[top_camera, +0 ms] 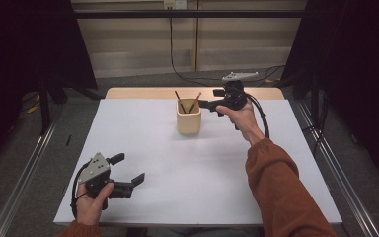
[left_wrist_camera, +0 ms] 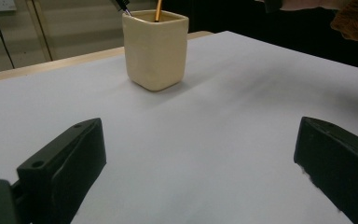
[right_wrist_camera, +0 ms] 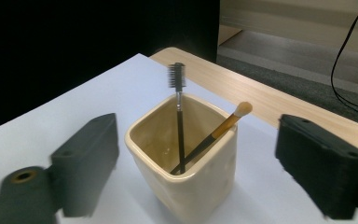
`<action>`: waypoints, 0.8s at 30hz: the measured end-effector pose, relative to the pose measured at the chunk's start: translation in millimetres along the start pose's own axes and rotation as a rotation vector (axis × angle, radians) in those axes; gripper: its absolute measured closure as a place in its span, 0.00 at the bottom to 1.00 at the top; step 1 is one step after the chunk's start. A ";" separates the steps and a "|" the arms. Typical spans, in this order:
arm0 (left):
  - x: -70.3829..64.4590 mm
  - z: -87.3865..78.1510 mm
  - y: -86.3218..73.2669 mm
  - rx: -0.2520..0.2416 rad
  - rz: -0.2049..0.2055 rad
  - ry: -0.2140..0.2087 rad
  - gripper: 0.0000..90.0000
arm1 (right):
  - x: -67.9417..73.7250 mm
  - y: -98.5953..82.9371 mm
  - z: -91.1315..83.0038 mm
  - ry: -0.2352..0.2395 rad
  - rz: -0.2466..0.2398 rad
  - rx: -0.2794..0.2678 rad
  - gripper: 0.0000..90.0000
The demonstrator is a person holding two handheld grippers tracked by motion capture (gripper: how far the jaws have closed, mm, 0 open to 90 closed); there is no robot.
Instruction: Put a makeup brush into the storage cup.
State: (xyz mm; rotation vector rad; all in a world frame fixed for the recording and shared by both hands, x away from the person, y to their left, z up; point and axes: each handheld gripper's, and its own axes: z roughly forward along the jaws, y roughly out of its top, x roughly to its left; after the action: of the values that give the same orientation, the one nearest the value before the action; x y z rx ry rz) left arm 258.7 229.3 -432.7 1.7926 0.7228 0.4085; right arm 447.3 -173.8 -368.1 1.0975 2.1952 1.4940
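Approach step: the right claw [top_camera: 208,104], spread wide, is held beside the cup [right_wrist_camera: 186,165]; a brush [right_wrist_camera: 213,135] would be grasped next.

The cream cup [right_wrist_camera: 186,182] looks like glazed ceramic, smooth with a soft sheen, and it stands on a matt white paper-like sheet [top_camera: 197,168] that covers a pale wooden tabletop [right_wrist_camera: 261,102], whose grain shows behind the cup. Inside the cup lean a black-handled spoolie brush [right_wrist_camera: 177,93] with stiff dark bristles and a wood-toned brush [right_wrist_camera: 223,128] with a soft pale tip. The jaws either side of the cup are matt black plastic.
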 end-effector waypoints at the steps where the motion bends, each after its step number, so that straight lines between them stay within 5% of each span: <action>1: -0.2 -0.1 0.0 0.000 -0.001 0.003 0.02 | 0.3 -0.2 -0.3 0.001 0.001 -0.003 0.07; 3: -0.8 0.1 0.3 -0.005 0.004 -0.003 0.02 | 1.6 -0.9 -1.6 0.005 -0.001 -0.008 0.00; 13: -0.5 -5.4 -0.5 -0.018 0.004 0.003 0.02 | 3.0 -18.1 -14.0 0.002 0.007 -0.016 0.02; 24: -0.5 -5.7 0.0 -0.022 0.006 0.011 0.02 | 3.7 -36.4 -37.8 -0.065 -0.003 -0.054 0.04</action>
State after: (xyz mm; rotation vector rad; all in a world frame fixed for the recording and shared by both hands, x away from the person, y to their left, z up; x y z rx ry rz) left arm 254.9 233.1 -430.8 1.7738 0.7188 0.4289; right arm 406.5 -203.4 -383.2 1.1098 2.1003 1.4859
